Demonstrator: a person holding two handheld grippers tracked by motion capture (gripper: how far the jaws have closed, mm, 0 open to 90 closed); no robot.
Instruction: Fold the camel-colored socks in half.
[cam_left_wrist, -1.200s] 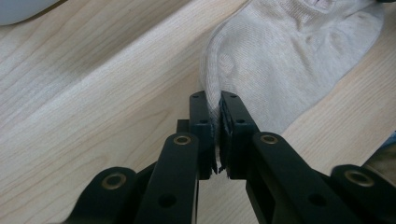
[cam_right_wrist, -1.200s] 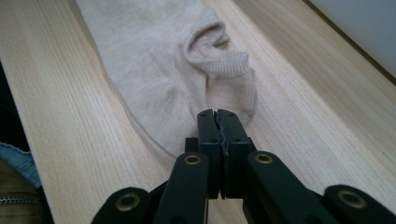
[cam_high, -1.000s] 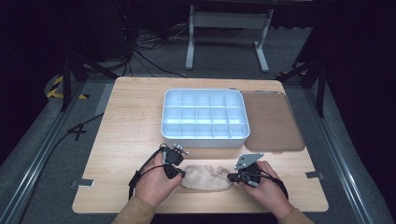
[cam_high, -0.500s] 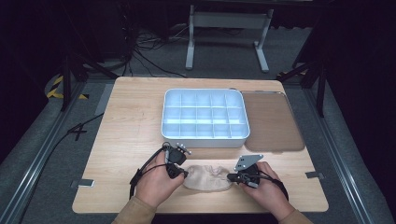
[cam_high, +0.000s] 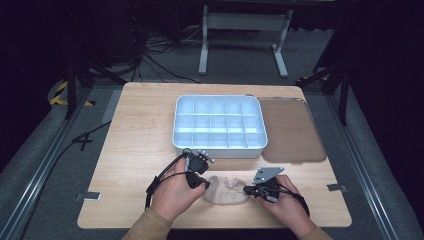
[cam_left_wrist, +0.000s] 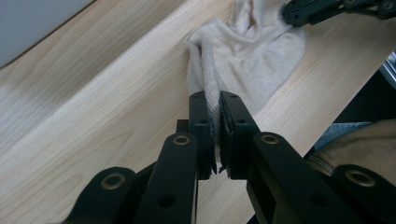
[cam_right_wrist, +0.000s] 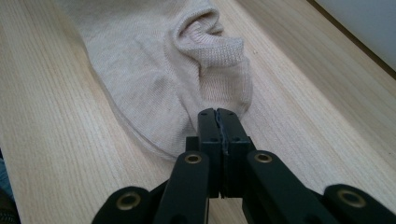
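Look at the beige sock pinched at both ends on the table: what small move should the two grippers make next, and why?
Probably draw the two ends gently apart to flatten it. The left gripper is shut on one edge of the sock, and the right gripper is shut on the opposite edge. The cloth between them lies bunched and folded on the table, so it looks too rumpled to fold or move neatly.

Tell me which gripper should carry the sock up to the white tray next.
Left, probably. The left gripper sits closer to the tray, with its jaws clamped on a fold of the sock. The right gripper is shut at the sock's far edge.
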